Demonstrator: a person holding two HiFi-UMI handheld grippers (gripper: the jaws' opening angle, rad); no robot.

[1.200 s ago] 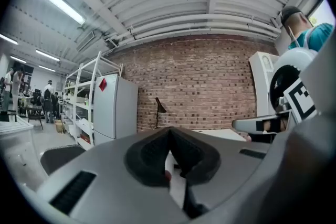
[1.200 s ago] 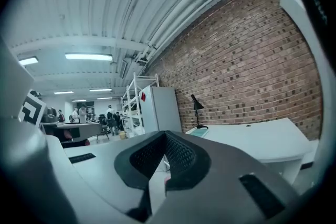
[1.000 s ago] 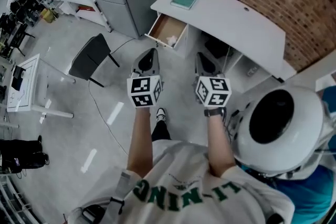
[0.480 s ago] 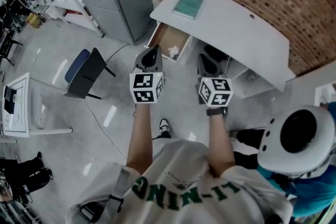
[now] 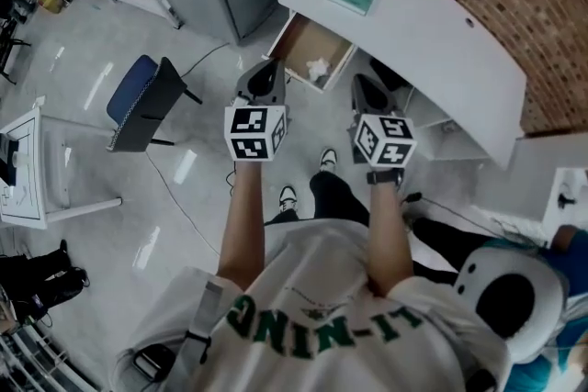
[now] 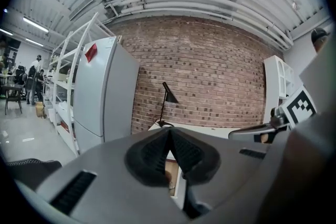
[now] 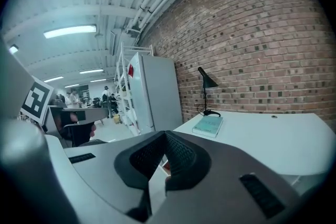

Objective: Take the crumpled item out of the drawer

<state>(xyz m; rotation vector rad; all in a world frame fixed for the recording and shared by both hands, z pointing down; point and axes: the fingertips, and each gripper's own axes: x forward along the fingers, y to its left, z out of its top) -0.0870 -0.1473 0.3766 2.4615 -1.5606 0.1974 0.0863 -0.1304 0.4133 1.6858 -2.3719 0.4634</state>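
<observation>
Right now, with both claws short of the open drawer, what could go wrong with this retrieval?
1. The left claw and right claw are both shut. Reaching in like that could shove the crumpled white item away rather than grip it.
2. The item lies close to a wall of the drawer, which juts from under the desk. A claw coming down may knock that wall or the desk edge.
</observation>
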